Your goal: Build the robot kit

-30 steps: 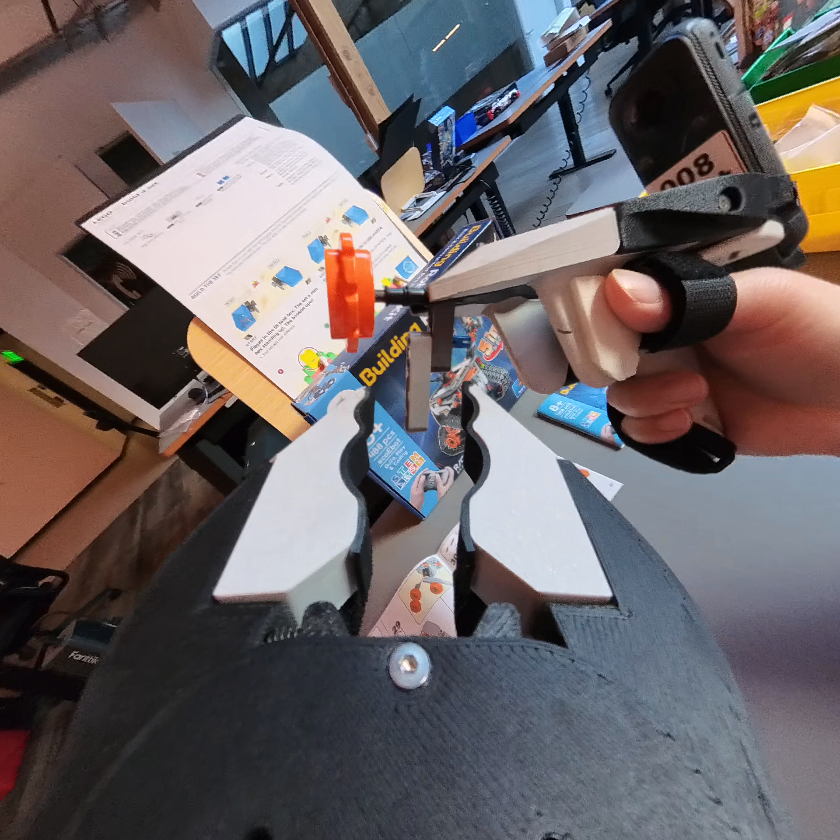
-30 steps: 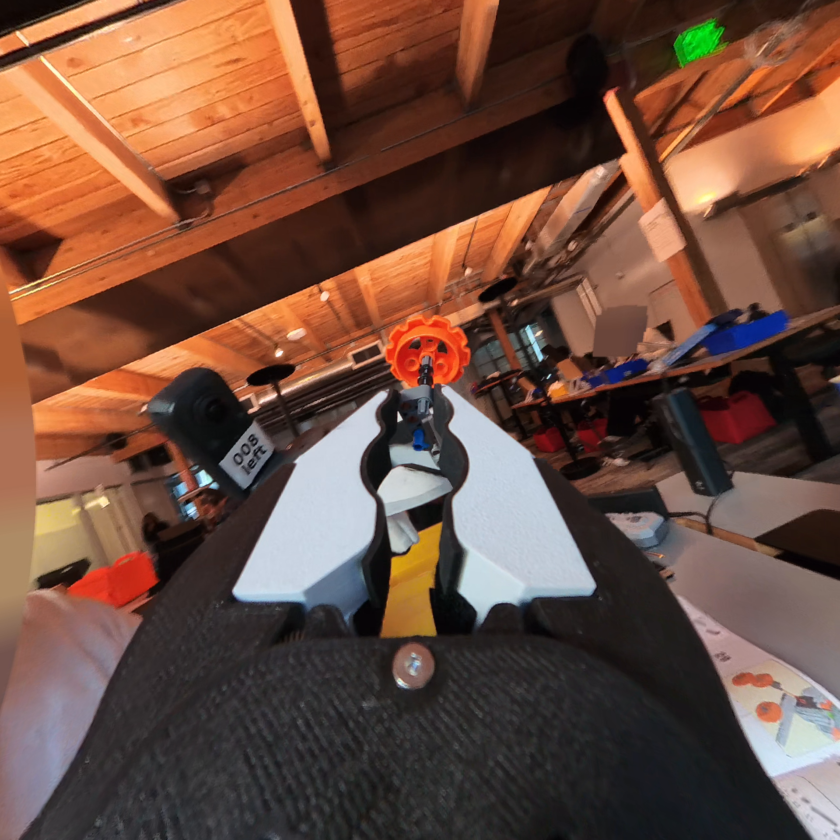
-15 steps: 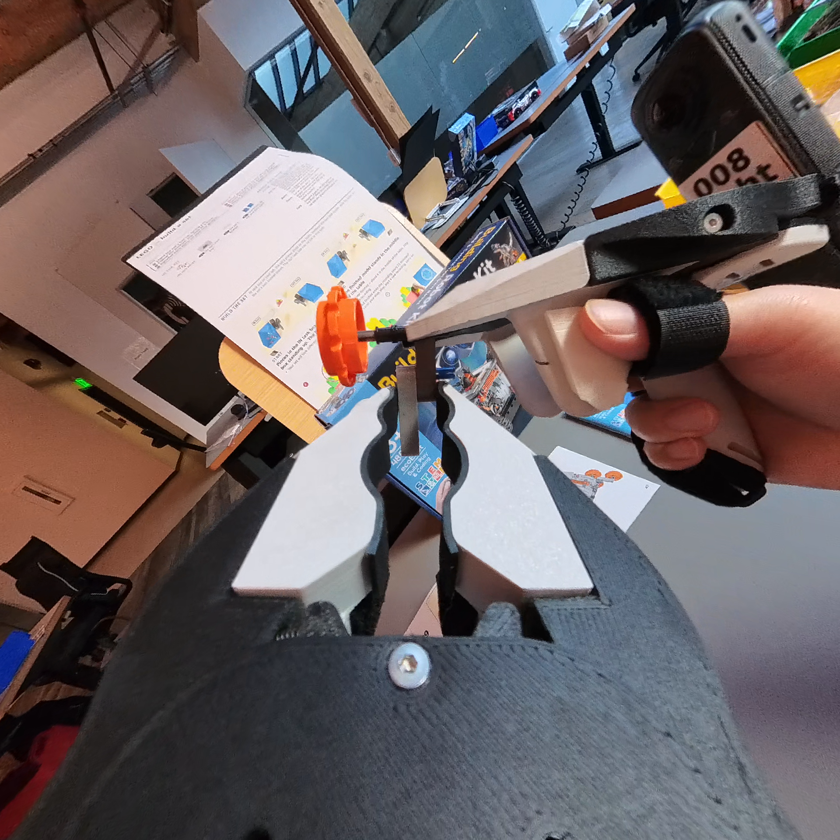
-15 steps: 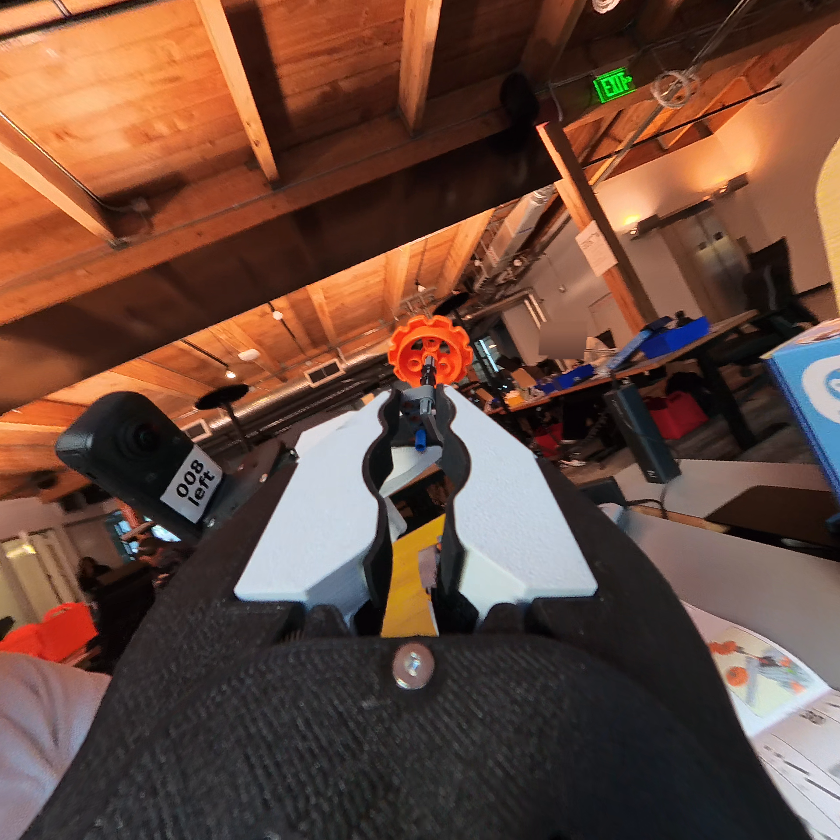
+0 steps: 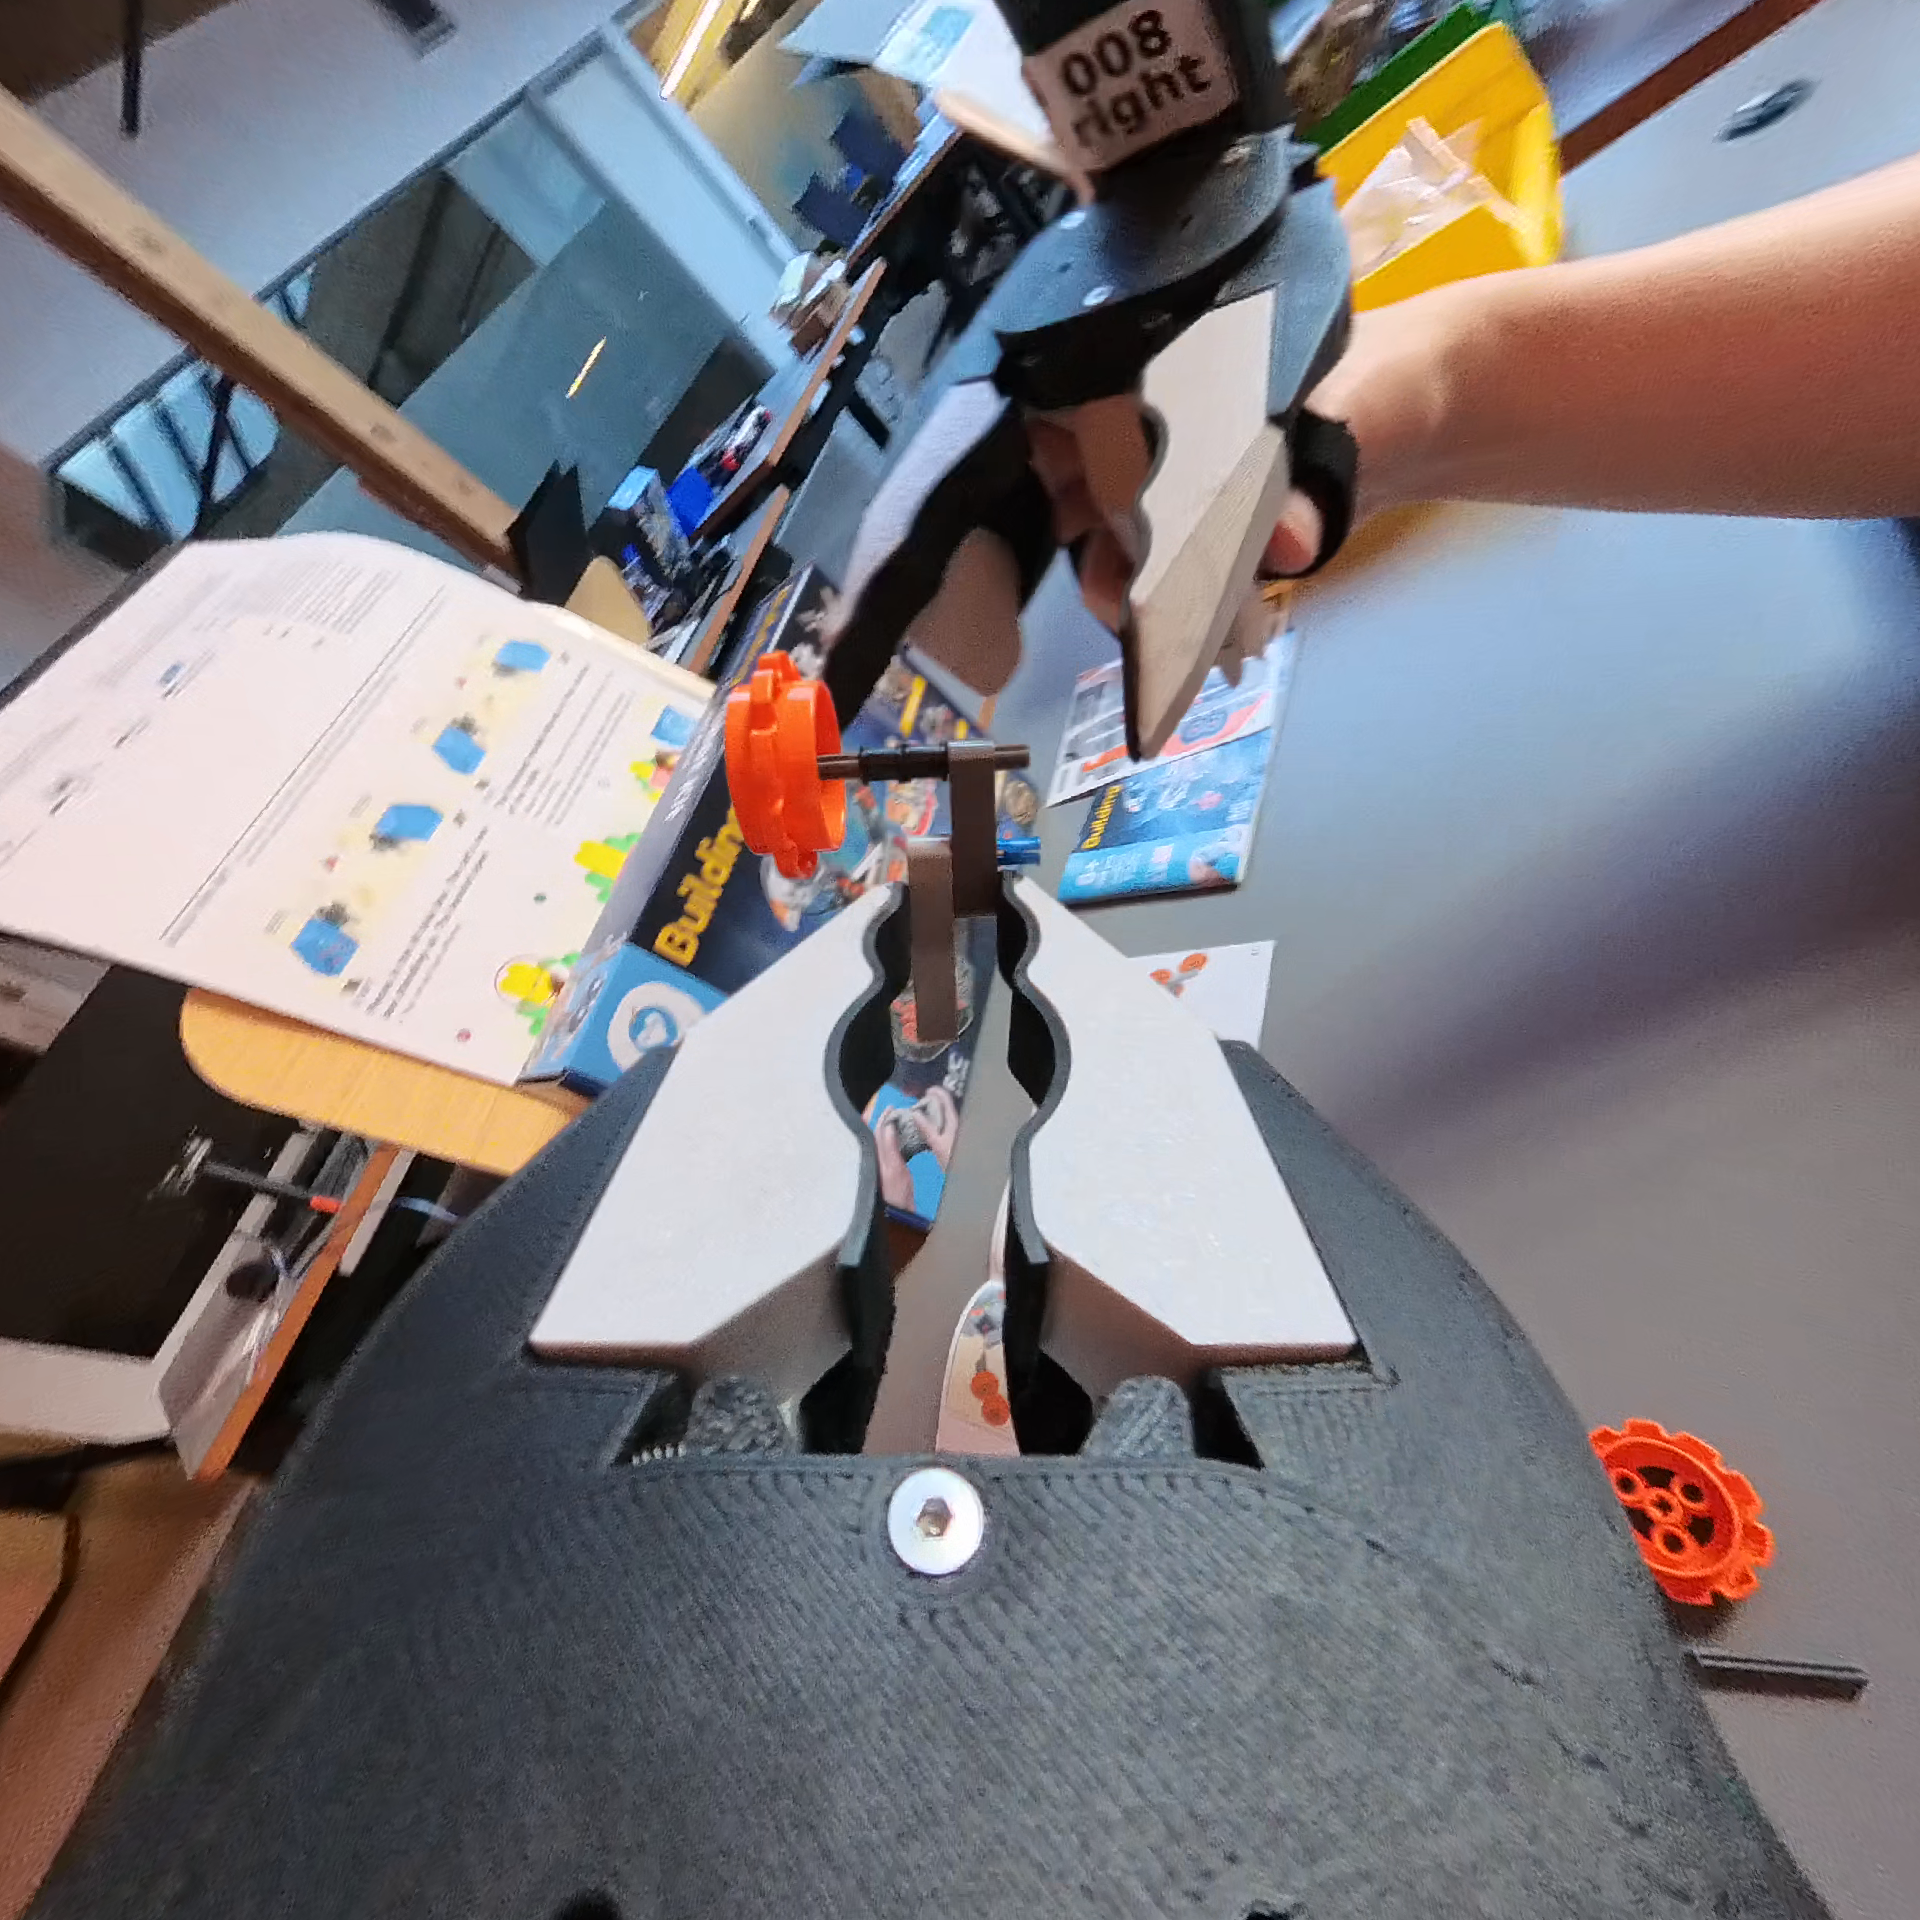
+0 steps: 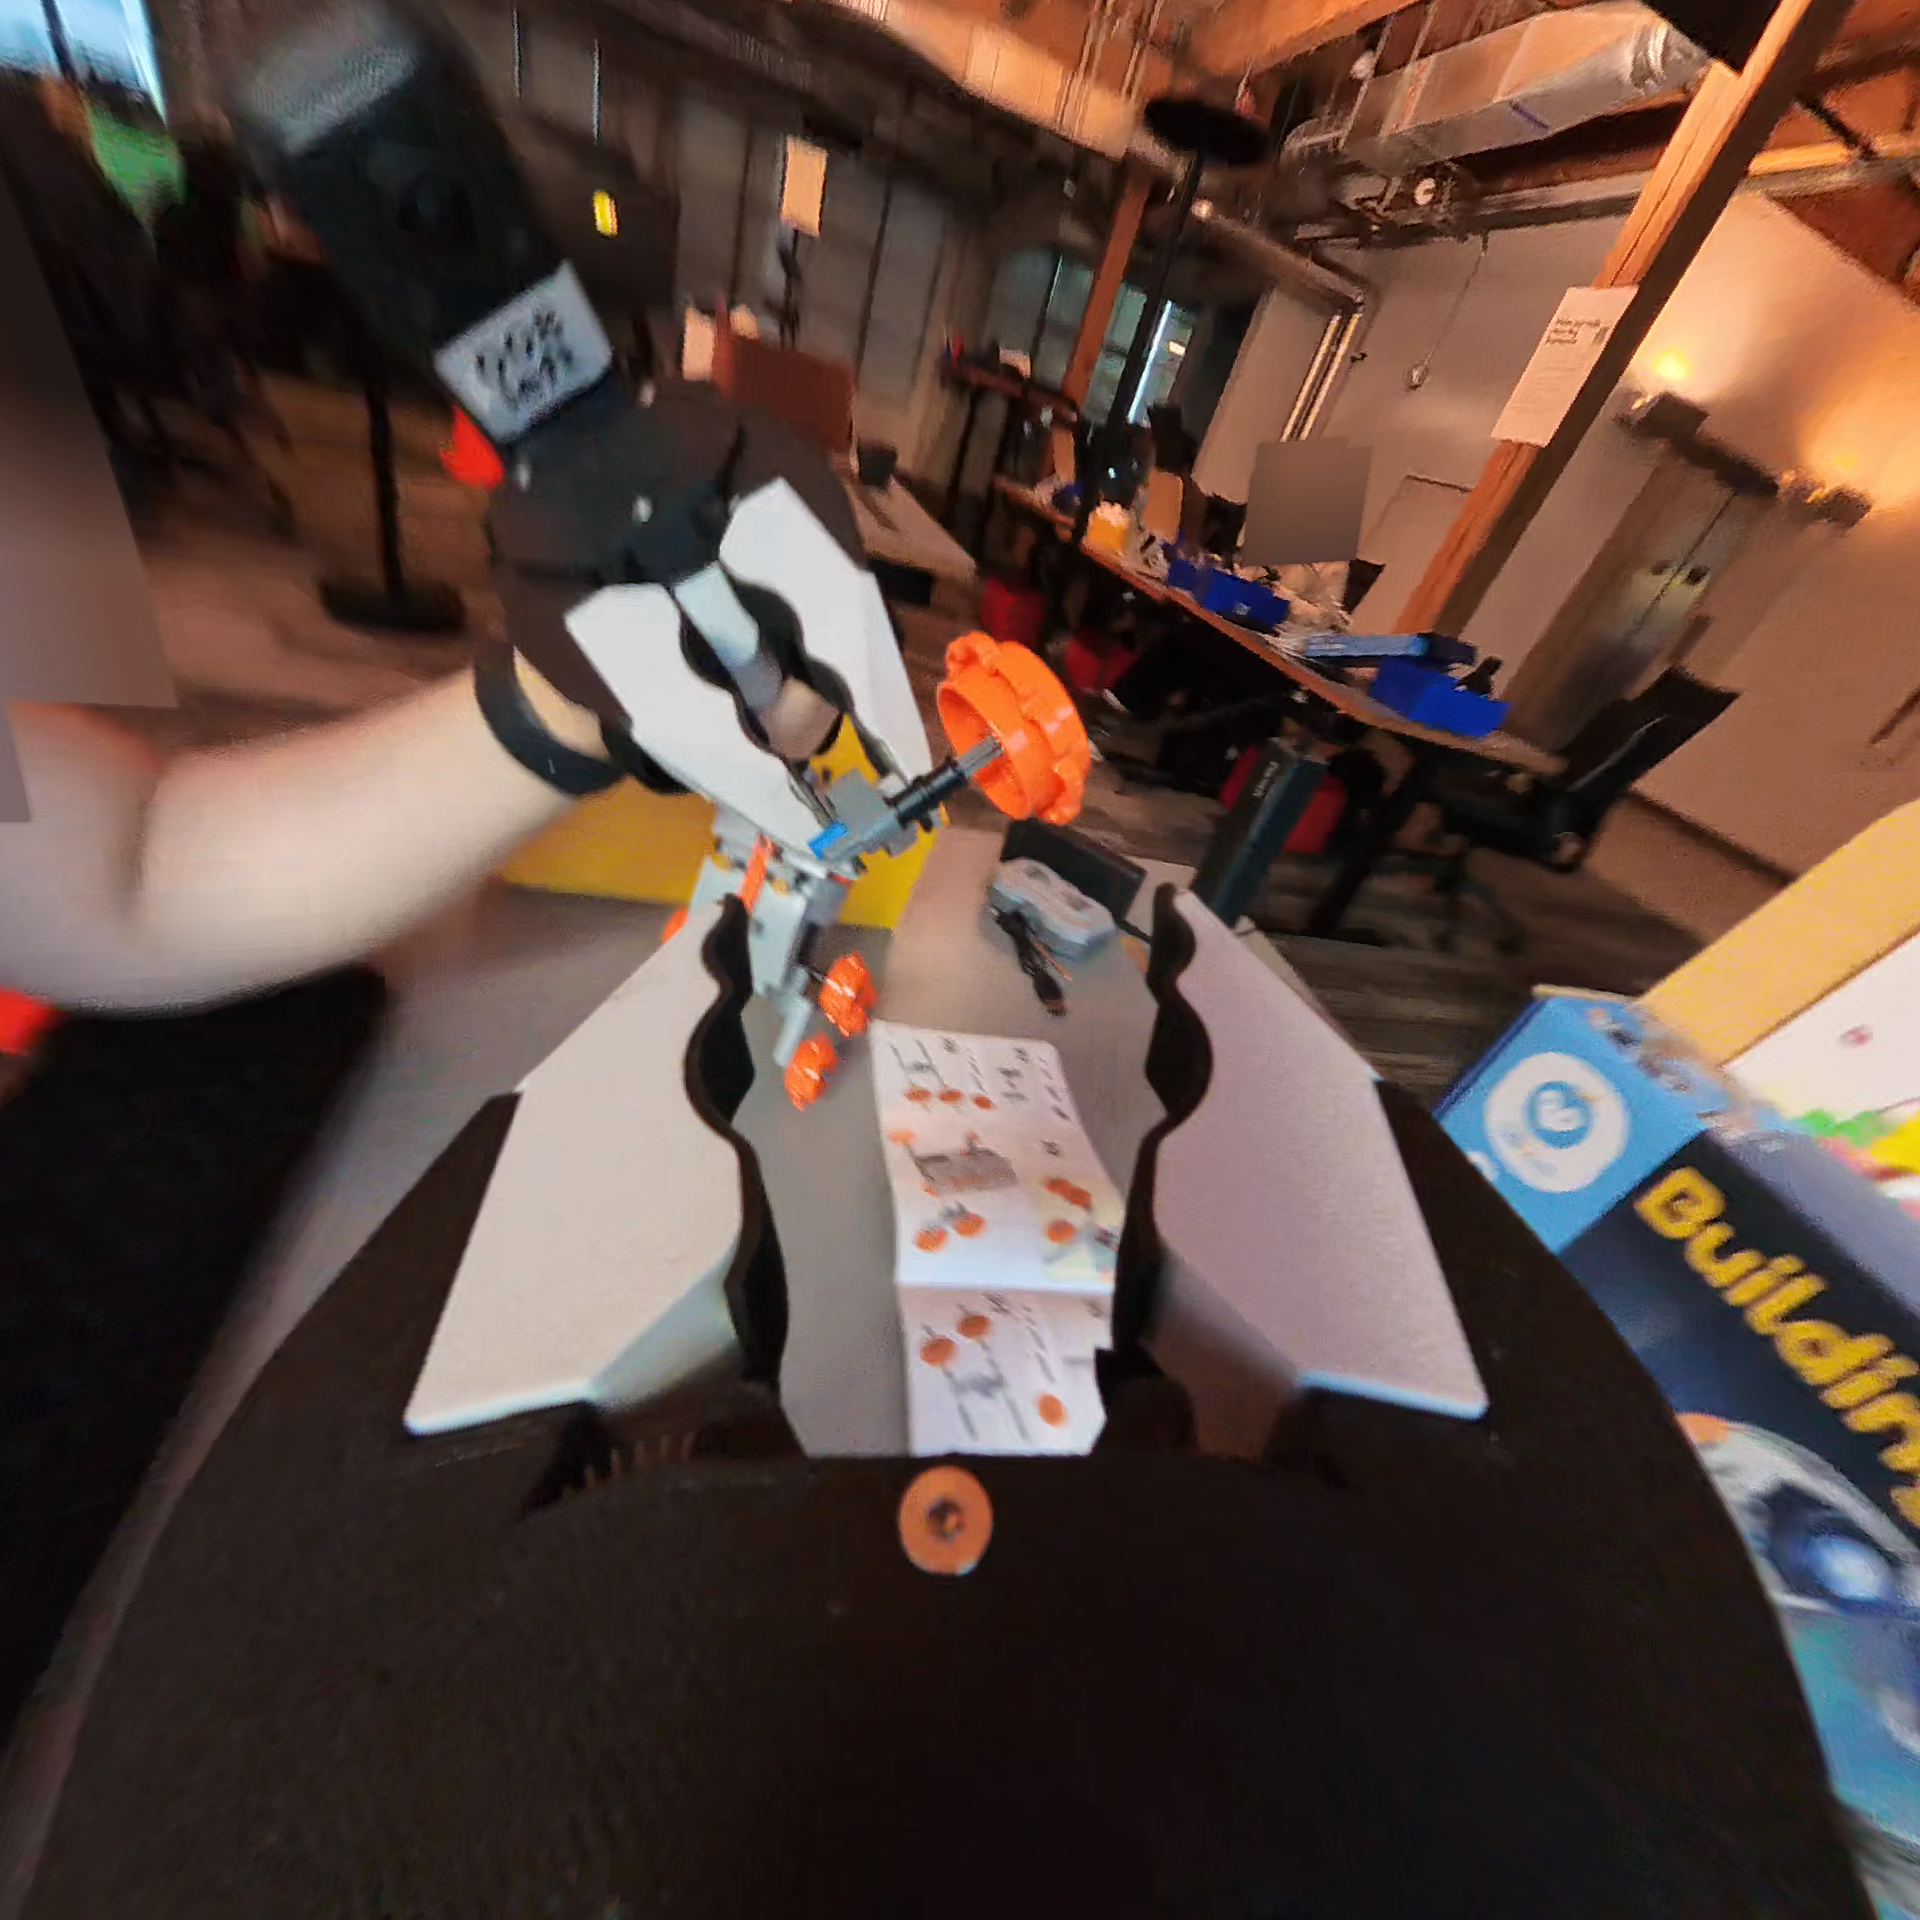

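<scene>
My left gripper point(image 5: 945, 904) is shut on the grey beam point(image 5: 932, 961) of a small brick assembly. A black axle at the assembly's top carries an orange wheel point(image 5: 781, 769), left of my fingertips. In the right wrist view the left gripper point(image 6: 821, 800) holds this grey and orange assembly point(image 6: 790, 914) in the air, with the orange wheel point(image 6: 1013, 727) pointing right. My right gripper point(image 6: 945, 914) is open wide and empty, close in front of the assembly. In the left wrist view the right gripper point(image 5: 997, 665) hangs open above the wheel, apart from it.
A loose orange gear point(image 5: 1678, 1512) and a black axle point(image 5: 1782, 1673) lie on the grey table at the right. A building-set box point(image 6: 1766, 1299), a folded instruction sheet point(image 6: 987, 1195), a grey controller with a cable point(image 6: 1055, 914) and a yellow bin point(image 5: 1455, 177) are nearby. Both grippers' tips are close together, under 4 cm apart. The loose orange gear point(image 5: 1678, 1512) is about equally far from each gripper, around 25 centimetres.
My left gripper closed on the assembly's beam. My right gripper then opened, let go of the axle end and drew back, so the left gripper alone holds the assembly.
</scene>
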### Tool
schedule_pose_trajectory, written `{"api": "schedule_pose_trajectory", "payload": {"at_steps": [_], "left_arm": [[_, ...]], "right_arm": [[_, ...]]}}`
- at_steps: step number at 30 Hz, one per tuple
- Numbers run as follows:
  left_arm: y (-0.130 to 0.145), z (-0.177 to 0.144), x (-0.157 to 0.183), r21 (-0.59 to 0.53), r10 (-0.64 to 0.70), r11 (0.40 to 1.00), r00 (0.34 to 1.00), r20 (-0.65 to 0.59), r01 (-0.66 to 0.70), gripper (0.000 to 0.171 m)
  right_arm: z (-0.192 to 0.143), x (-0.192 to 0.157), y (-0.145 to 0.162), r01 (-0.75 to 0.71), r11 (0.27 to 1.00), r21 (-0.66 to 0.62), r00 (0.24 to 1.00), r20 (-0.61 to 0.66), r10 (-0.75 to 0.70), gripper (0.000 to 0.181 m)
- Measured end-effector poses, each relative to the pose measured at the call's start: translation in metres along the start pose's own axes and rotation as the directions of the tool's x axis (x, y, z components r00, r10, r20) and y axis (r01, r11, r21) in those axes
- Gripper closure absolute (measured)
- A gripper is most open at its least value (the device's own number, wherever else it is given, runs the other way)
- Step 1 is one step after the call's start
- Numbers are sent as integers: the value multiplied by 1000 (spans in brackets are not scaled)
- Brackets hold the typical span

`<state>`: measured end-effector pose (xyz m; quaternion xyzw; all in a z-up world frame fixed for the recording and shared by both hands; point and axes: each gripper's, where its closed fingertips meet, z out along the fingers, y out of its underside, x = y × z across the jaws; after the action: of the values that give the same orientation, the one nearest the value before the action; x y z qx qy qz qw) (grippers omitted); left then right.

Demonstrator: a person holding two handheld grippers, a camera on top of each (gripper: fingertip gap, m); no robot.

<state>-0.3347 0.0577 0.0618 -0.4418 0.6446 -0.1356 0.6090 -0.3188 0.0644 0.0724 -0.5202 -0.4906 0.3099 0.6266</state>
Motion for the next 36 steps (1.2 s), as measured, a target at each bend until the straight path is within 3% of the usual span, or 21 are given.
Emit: {"api": "schedule_pose_trajectory", "payload": {"at_steps": [5, 13, 17, 23, 36], "left_arm": [[-11, 2, 18, 30, 67, 997, 996, -67, -65, 157], [-22, -1, 28, 66, 127, 990, 988, -85, -121, 157], [-33, -8, 31, 132, 105, 987, 989, -108, -90, 157], [-32, -9, 31, 117, 129, 986, 987, -95, -117, 157], [-34, -12, 33, 126, 124, 986, 986, -113, -109, 157]], "right_arm": [[-2, -22, -19, 284, 959, -20, 958, -21, -285, 106], [-8, -35, -18, 432, 888, -157, 900, 4, -437, 115], [-9, -37, -24, 462, 875, -144, 883, -12, -469, 123], [-10, -43, -34, 422, 901, -98, 906, 0, -424, 123], [-9, -46, -35, 522, 840, -151, 847, -28, -531, 126]]}}
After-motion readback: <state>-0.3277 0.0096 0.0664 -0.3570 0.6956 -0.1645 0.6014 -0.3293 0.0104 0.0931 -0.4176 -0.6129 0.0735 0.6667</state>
